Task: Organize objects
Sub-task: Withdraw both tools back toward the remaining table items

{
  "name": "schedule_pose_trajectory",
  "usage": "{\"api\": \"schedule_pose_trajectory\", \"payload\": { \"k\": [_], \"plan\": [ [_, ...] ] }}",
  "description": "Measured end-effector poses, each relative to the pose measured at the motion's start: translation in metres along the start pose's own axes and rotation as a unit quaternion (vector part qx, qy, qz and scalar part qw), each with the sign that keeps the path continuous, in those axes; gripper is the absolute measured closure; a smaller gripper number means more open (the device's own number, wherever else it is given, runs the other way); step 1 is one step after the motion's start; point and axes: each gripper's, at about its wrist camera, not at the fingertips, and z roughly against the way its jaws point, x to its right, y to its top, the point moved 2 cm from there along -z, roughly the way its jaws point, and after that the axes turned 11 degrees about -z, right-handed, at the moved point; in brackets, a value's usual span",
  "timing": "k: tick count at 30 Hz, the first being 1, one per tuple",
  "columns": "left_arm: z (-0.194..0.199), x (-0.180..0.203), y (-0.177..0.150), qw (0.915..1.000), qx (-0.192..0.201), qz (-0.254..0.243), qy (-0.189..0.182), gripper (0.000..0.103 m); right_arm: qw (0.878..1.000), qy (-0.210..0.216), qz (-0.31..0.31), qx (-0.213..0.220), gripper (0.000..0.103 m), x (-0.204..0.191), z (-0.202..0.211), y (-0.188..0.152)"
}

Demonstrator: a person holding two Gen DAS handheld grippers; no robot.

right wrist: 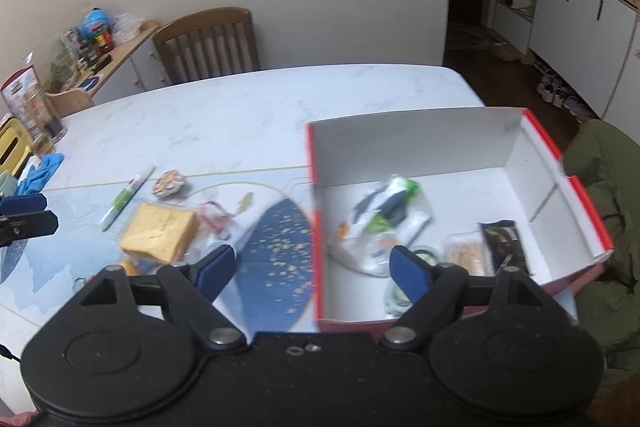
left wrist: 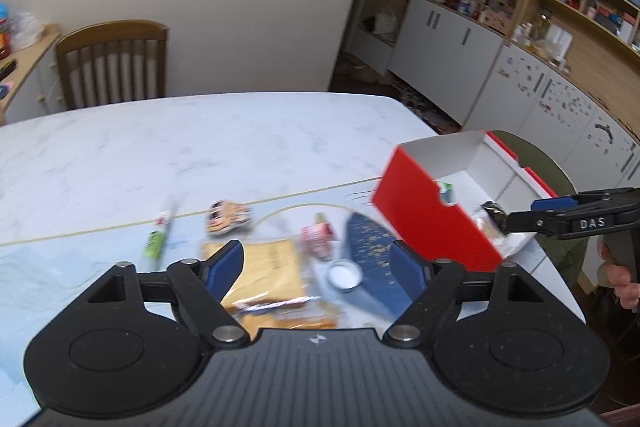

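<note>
1. Two grippers are mine: the left gripper hangs over the loose things with its jaws spread wide and nothing between them; the right gripper straddles the near wall of the box, jaws equally wide and holding nothing.
2. One red box, white inside, stands open at the right end of the table.
3. Inside it I count about four items: a clear bag with green print, a dark packet, a pale packet beside it, and a coil half hidden behind my right jaw.
4. Outside lie one green-and-white pen, one round patterned piece, one bagged bread slice, one small red-and-white wrapper and one little white cup.
5. Motion blur smears the wrapper; its print is unreadable.
</note>
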Motion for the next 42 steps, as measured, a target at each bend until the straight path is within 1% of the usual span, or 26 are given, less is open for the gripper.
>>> {"api": "schedule_pose_trajectory", "payload": {
  "k": [4,6,11,13,14,15,16,21,26,29,32,38,42],
  "plan": [
    [0.007,-0.023,-0.015,0.9999,-0.007,0.012,0.008,0.021,1.000,0.014,0.005,-0.008,0.011,-0.021,-0.007,-0.007],
    [0.010,-0.032,-0.023,0.9998,-0.009,0.015,0.014,0.017,1.000,0.019,0.009,-0.014,0.010,-0.032,-0.012,-0.011],
    [0.014,-0.051,-0.044,0.9993,-0.015,0.019,0.028,0.015,0.999,0.022,0.022,-0.029,0.010,-0.057,-0.024,-0.022],
    [0.014,-0.058,-0.053,0.9991,-0.020,0.023,0.028,0.013,0.999,0.023,0.024,-0.037,0.010,-0.066,-0.029,-0.025],
    [0.014,-0.061,-0.058,0.9991,-0.023,0.024,0.027,0.010,0.999,0.024,0.026,-0.041,0.010,-0.070,-0.031,-0.027],
    [0.013,-0.064,-0.062,0.9990,-0.026,0.025,0.028,0.003,0.998,0.024,0.028,-0.044,0.010,-0.075,-0.034,-0.029],
    [0.012,-0.066,-0.067,0.9989,-0.028,0.024,0.029,0.000,0.998,0.025,0.031,-0.047,0.010,-0.080,-0.036,-0.031],
    [0.002,-0.072,-0.089,0.9986,-0.039,0.014,0.032,0.000,0.997,0.026,0.038,-0.064,0.010,-0.104,-0.048,-0.038],
    [-0.013,-0.076,-0.109,0.9979,-0.054,-0.006,0.034,0.000,0.996,0.025,0.033,-0.080,0.010,-0.127,-0.063,-0.045],
    [-0.022,-0.076,-0.116,0.9974,-0.060,-0.021,0.033,0.000,0.996,0.015,0.031,-0.086,0.010,-0.140,-0.072,-0.049],
    [-0.030,-0.075,-0.123,0.9963,-0.063,-0.047,0.034,0.000,0.995,0.013,0.022,-0.098,0.010,-0.152,-0.083,-0.052],
    [-0.042,-0.067,-0.131,0.9941,-0.051,-0.092,0.025,0.000,0.993,0.003,0.007,-0.122,0.010,-0.172,-0.104,-0.061],
    [-0.048,-0.056,-0.131,0.9909,-0.043,-0.126,0.018,0.000,0.990,-0.002,-0.009,-0.137,0.010,-0.180,-0.116,-0.066]
  ]
}}
